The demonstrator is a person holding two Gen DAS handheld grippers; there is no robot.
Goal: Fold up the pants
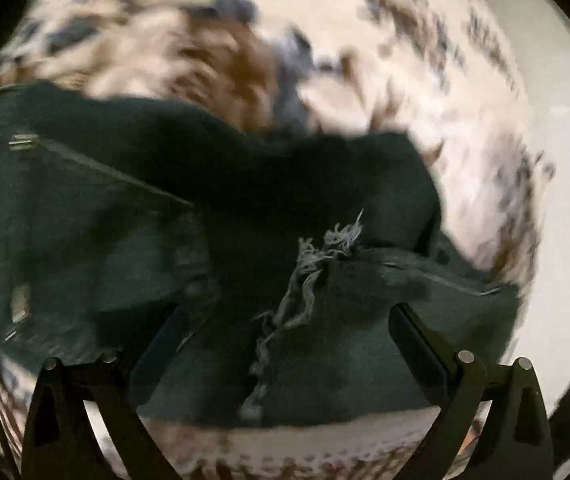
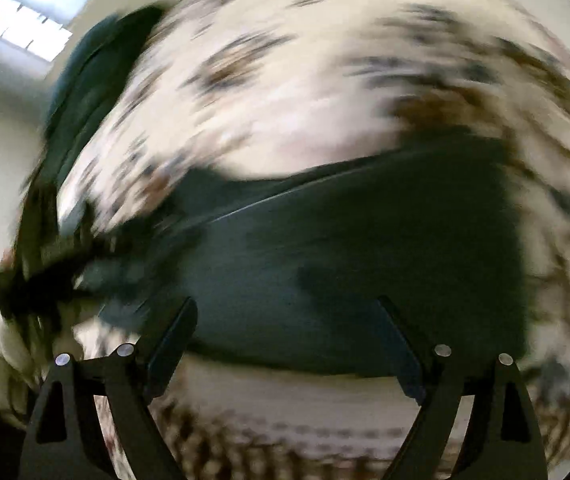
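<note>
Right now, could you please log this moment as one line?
left gripper: open above frayed hem | right gripper: open, empty | pants: on patterned cover

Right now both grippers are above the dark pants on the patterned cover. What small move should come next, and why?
Probably lower the left gripper and close it on the frayed hem of the pants. Its jaws stand open with that hem between them, not pinched. The right gripper is open too, over flat fabric, holding nothing. The fold on the patterned cover looks unfinished, though blur hides much.
</note>
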